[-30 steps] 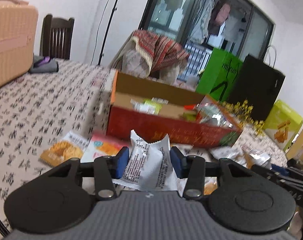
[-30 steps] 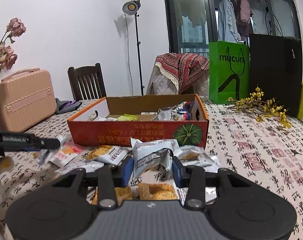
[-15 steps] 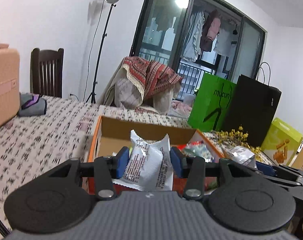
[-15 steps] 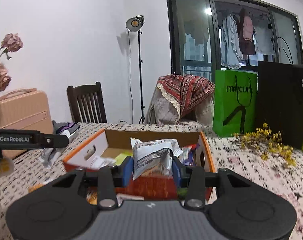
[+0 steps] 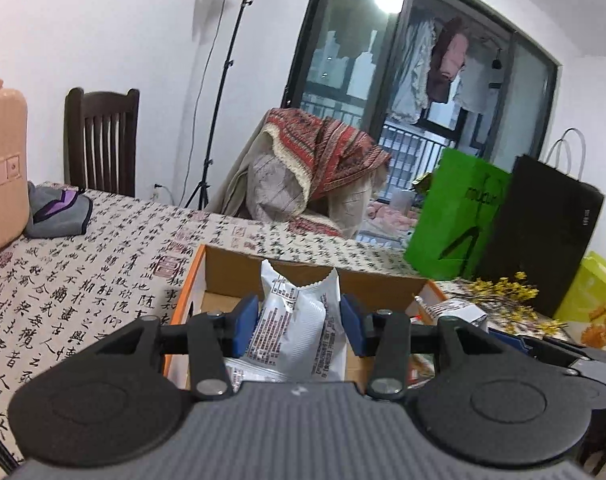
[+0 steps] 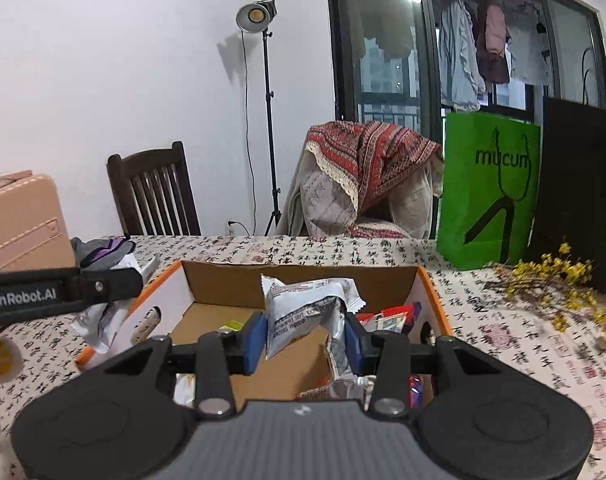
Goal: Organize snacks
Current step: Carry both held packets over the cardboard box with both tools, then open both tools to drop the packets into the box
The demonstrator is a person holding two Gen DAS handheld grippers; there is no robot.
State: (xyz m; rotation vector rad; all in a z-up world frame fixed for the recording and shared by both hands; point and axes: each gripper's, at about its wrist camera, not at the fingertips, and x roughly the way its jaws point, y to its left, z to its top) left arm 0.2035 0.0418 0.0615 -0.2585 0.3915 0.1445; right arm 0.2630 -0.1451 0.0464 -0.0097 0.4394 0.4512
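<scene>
An open cardboard box [image 5: 239,272] [image 6: 223,280] with orange edges sits on the patterned tablecloth and holds several snack packets. My left gripper [image 5: 299,326] is shut on a white snack packet [image 5: 299,320], held upright over the box's left part. My right gripper [image 6: 306,340] is shut on a silver-white snack packet [image 6: 303,308], held over the box's middle. In the right wrist view the left gripper's side [image 6: 59,290] shows at the left edge with its packet [image 6: 97,320] hanging below it. Red packets [image 6: 391,316] lie at the box's right side.
A pink suitcase [image 6: 19,220] and a grey cloth [image 5: 59,210] lie at the left. A green bag [image 6: 489,188], a black bag [image 6: 579,196] and yellow flowers [image 6: 559,276] stand at the back right. Two chairs and a lamp stand [image 6: 269,120] are behind the table.
Both grippers rose from the loose packets in front of the box and moved forward with their packets. They now hang over the open box.
</scene>
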